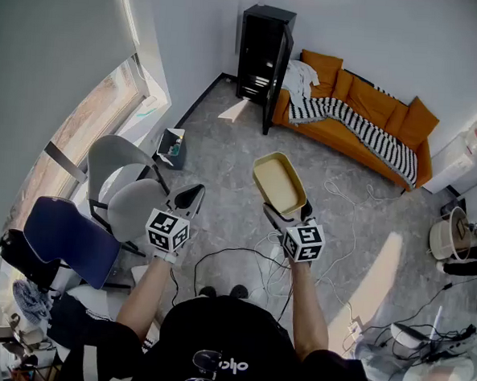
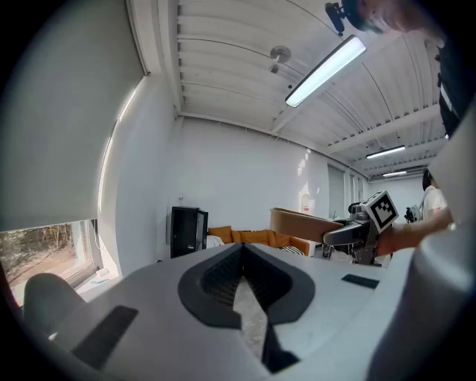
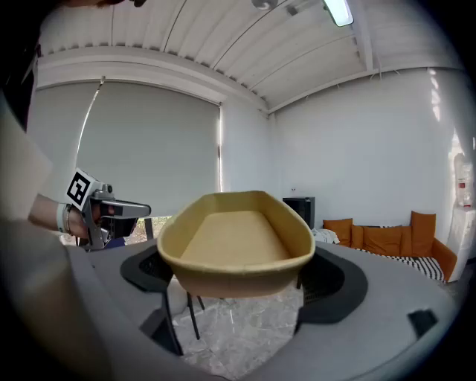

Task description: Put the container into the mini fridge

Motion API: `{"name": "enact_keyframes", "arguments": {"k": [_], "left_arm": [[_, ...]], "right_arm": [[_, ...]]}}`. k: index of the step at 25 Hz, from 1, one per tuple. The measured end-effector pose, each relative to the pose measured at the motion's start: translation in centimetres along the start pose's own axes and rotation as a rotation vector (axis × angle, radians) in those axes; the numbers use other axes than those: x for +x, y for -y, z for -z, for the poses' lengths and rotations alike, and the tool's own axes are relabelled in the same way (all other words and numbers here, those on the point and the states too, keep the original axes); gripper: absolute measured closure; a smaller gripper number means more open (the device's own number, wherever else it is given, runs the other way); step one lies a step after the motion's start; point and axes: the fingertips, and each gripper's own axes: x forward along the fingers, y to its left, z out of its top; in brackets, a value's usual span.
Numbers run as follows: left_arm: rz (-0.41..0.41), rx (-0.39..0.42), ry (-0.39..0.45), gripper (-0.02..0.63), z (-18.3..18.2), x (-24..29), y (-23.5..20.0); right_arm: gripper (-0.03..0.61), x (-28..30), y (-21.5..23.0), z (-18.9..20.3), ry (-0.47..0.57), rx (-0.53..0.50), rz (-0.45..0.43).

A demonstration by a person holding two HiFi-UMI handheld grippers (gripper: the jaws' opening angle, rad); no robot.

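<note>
Where grey floor [image 1: 224, 157] ends, 1 orange sofa [image 1: 404, 122] flanks the mini fridge [image 1: 261, 50].

Person: black short-sleeve tee [image 1: 238, 331] w/ white lettering at chest, dark shoes [image 1: 208, 291]. Left gripper [image 1: 191, 195] & right gripper [image 1: 289, 217]: light-grey shells, each w/ white cube [image 1: 167, 231] carrying black square markers. Fingers [image 2: 134, 305] pale grey, broad, inset w/ black ribbed pads [image 2: 219, 279]; small black rect. patches on top.
</note>
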Motion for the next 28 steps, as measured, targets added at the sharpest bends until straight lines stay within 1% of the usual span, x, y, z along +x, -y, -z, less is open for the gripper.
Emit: {"name": "enact_keyframes", "arguments": {"k": [5,11,19,24,28], "left_arm": [[-0.023,0.006,0.005,0.606,0.0,1.0,-0.3],[-0.04,0.003,-0.001,0.606,0.3,3.0,1.5],[-0.064,-0.005,-0.011,0.606,0.8,4.6,2.4],[-0.075,-0.01,-0.027,0.606,0.9,6.9,1.6],[-0.076,-0.014,-0.027,0.606,1.3,8.6,-0.5]], "right_arm": [[0.06,1.1,1.0,0.0,0.009,-0.004,-0.023],[0.06,0.6,3.7,0.6,0.006,-0.003,-0.04],[0.06,1.4,5.9,1.0,-0.005,-0.004,-0.065],[0.06,3.2,7.6,1.3,-0.019,0.004,-0.075],[0.06,6.0,8.0,1.6,-0.034,0.001,-0.085]]}}
